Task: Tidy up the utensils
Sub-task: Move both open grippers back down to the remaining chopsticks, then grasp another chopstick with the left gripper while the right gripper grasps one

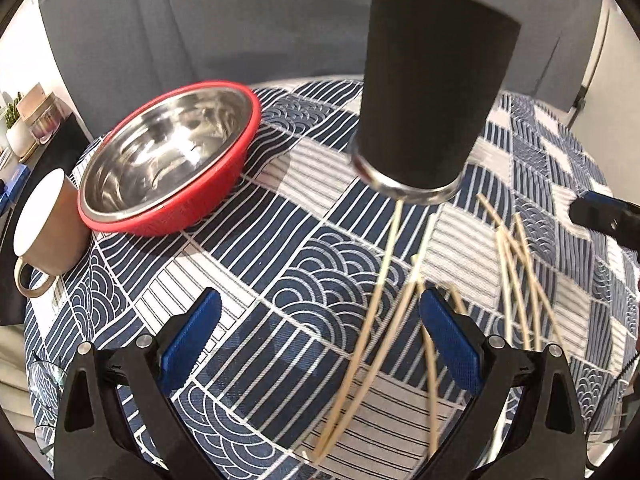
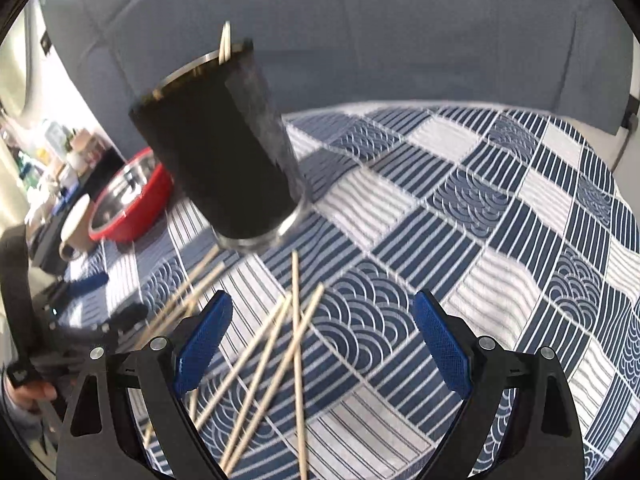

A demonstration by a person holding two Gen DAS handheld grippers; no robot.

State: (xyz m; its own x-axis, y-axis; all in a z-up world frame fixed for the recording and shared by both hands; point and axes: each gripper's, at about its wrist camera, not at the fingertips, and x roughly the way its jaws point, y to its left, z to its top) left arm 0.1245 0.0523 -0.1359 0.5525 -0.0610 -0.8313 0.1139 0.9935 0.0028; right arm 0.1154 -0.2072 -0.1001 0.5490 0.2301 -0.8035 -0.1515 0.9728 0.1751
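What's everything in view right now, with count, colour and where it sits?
Holder cup: one, black with a metal base rim, standing on the cloth beyond the loose sticks; stick tips poke out of its top.
Chopsticks: several, pale wood, scattered and crossing on the cloth in front of the cup; exact count unclear.
Bowl: one, steel inside a red shell, far left of the cup.
Mug: one, tan outside, white inside, next to the bowl.
Tablecloth: one, navy and white patchwork, covering the table.
Clutter: shelf items at far left, too small to name.
Left gripper: black, blue pads, open, empty.
Right gripper: black, blue pads, open, empty.
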